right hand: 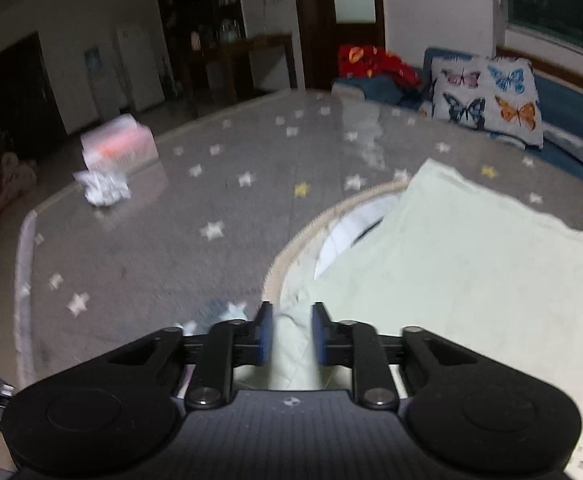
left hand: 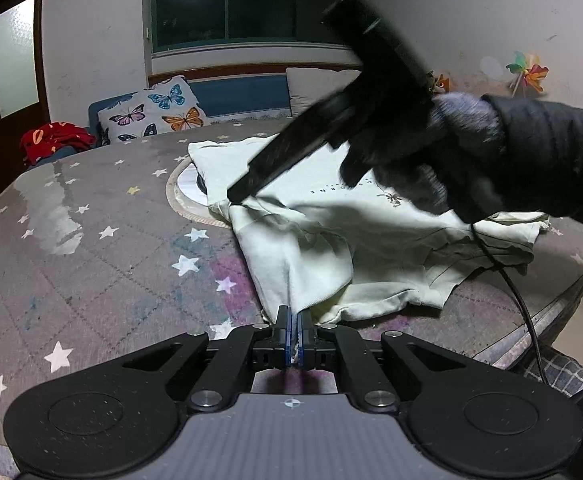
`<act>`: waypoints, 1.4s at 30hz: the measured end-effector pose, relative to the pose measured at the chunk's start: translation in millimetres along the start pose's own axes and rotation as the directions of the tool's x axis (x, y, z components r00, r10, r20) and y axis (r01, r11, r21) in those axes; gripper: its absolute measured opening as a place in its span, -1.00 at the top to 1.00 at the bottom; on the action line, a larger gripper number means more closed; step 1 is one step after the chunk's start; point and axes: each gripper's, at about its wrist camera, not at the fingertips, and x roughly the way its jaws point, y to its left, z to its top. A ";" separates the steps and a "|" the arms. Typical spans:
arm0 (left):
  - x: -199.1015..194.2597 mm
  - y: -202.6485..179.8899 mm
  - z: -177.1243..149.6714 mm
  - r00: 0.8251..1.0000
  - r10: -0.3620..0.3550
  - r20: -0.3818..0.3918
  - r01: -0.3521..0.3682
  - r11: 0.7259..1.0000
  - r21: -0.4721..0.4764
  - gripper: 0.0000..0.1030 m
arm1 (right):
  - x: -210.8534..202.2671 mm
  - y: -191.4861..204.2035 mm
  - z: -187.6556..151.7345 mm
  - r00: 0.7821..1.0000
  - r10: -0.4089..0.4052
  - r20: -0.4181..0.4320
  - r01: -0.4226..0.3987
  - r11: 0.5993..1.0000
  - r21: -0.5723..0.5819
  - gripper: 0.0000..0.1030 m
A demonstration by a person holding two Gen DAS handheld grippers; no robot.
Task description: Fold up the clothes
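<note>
A pale green T-shirt lies crumpled on the star-patterned table cover. My left gripper is shut on the shirt's near edge, with cloth pinched between its blue pads. In the left wrist view my right gripper reaches down from the right, its tip at the shirt's left edge. In the right wrist view the right gripper stands partly open with a fold of the shirt between its fingers; the pads do not press it.
A round beige mat lies under the shirt. A tissue pack and crumpled paper sit at the table's far left. A butterfly pillow and red cloth lie on the blue sofa behind.
</note>
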 end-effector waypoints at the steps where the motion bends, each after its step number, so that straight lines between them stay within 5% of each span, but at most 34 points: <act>1: -0.1 -0.3 -0.9 1.000 0.001 -0.001 -0.001 1.000 -0.001 0.94 | 7.0 -1.4 -0.5 1.000 -0.017 -0.008 0.017 1.000 0.001 0.72; 6: -1.3 2.5 -1.5 1.000 0.004 -0.002 -0.004 1.000 -0.018 0.90 | 5.0 -19.2 3.8 1.000 0.000 0.006 0.000 0.996 0.090 0.71; 12: -9.6 8.8 0.8 1.000 0.014 0.021 -0.013 0.999 -0.043 0.86 | -33.7 -23.9 2.1 1.000 -0.012 0.025 0.011 0.998 0.055 0.68; 18: -21.8 11.2 4.8 0.998 0.021 0.062 -0.017 0.998 -0.062 0.58 | -61.9 -17.9 -22.4 0.999 0.025 -0.032 -0.024 1.000 0.016 0.58; 28: -29.7 8.1 16.5 0.995 0.056 0.088 -0.053 0.998 -0.037 0.58 | -65.5 5.9 -65.8 0.982 0.150 -0.116 -0.149 0.989 0.014 0.49; 33: -31.7 7.6 14.5 0.995 0.070 0.071 -0.068 0.997 -0.024 0.48 | -73.4 8.1 -67.1 0.982 0.161 -0.095 -0.161 0.987 0.004 0.95; 39: -22.0 12.4 25.5 0.992 0.084 0.096 -0.078 0.995 -0.063 0.48 | -98.5 7.9 -60.5 0.998 0.065 -0.022 -0.066 0.996 -0.058 0.96; 42: -6.5 14.6 33.3 0.993 0.076 0.094 -0.068 0.994 -0.083 0.54 | -94.7 4.4 -62.1 0.996 0.084 -0.037 -0.085 0.996 -0.032 0.88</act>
